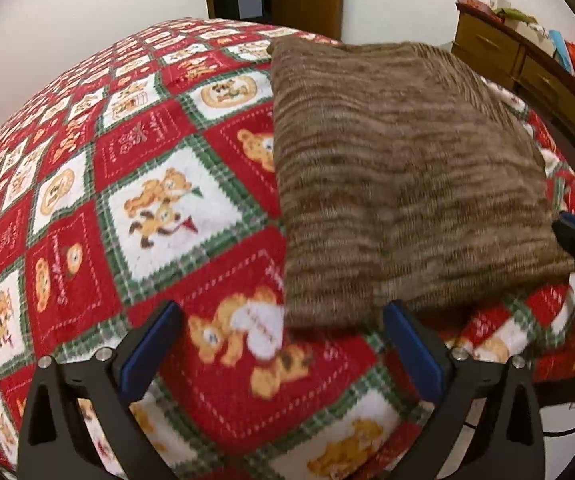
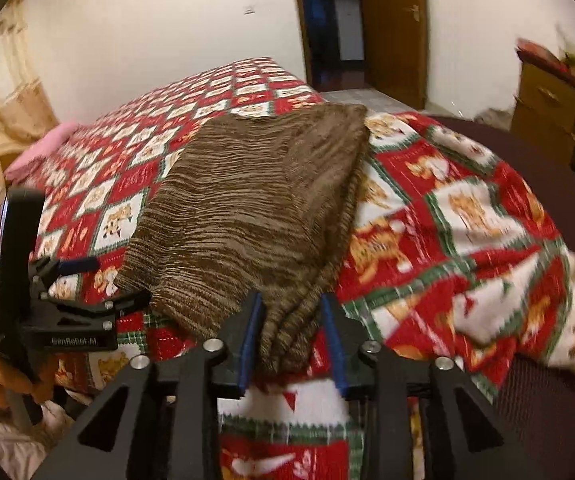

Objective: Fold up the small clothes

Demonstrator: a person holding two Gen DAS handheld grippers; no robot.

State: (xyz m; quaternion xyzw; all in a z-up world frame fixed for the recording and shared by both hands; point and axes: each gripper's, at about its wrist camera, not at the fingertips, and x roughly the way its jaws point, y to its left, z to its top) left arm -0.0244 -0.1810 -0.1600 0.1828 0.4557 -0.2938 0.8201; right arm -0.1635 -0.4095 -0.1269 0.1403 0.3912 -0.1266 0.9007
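Two grippers: left gripper fingers spread, brown sweater edge just ahead; right gripper fingers parted around sweater corner.

A bedroom in a home. A bed under a red, green and white teddy-bear blanket fills the room, with a pink pillow at far left, a wooden door beyond, and a cluttered wooden dresser at right.

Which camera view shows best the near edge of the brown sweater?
The right wrist view. There the near edge of the brown sweater hangs bunched between the two fingers of the right hand-held gripper, with its layers visible. The left wrist view shows mostly the flat top of the sweater; its near edge is blurred.
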